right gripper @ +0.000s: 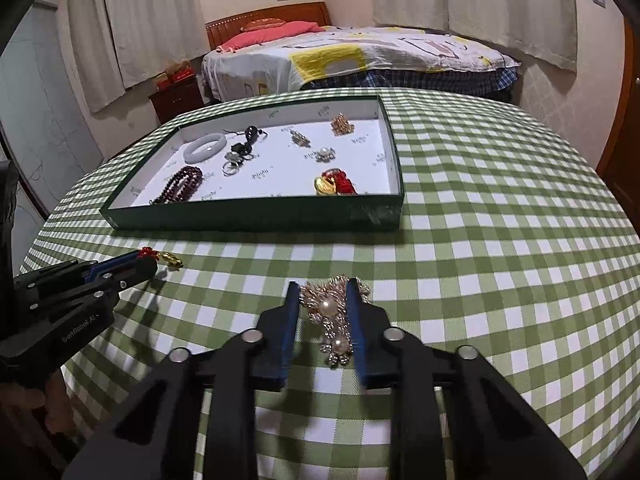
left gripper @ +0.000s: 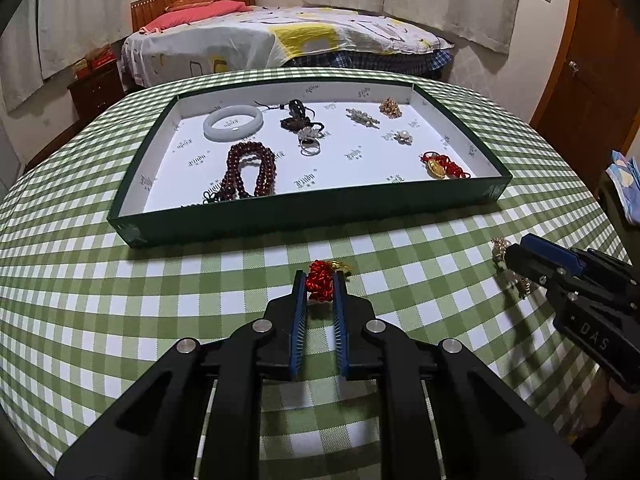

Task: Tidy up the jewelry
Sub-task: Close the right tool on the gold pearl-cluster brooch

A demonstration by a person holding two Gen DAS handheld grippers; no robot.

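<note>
A green tray (left gripper: 280, 220) with a white floor holds a white bangle (left gripper: 233, 123), dark red beads (left gripper: 250, 174), rings, brooches and a red-and-gold charm (left gripper: 442, 166). My left gripper (left gripper: 320, 280) is shut on a red knotted charm (left gripper: 320, 276) with a gold piece, low over the checked tablecloth in front of the tray. My right gripper (right gripper: 324, 292) has its jaws around a gold-and-pearl brooch (right gripper: 332, 312) lying on the cloth, with a small gap at the left finger. The tray (right gripper: 248, 212) also shows in the right wrist view.
The round table has a green-and-white checked cloth (left gripper: 400, 280). The right gripper (left gripper: 516, 254) shows at the right in the left wrist view; the left gripper (right gripper: 148, 260) at the left in the right wrist view. A bed (left gripper: 280, 40) stands behind the table.
</note>
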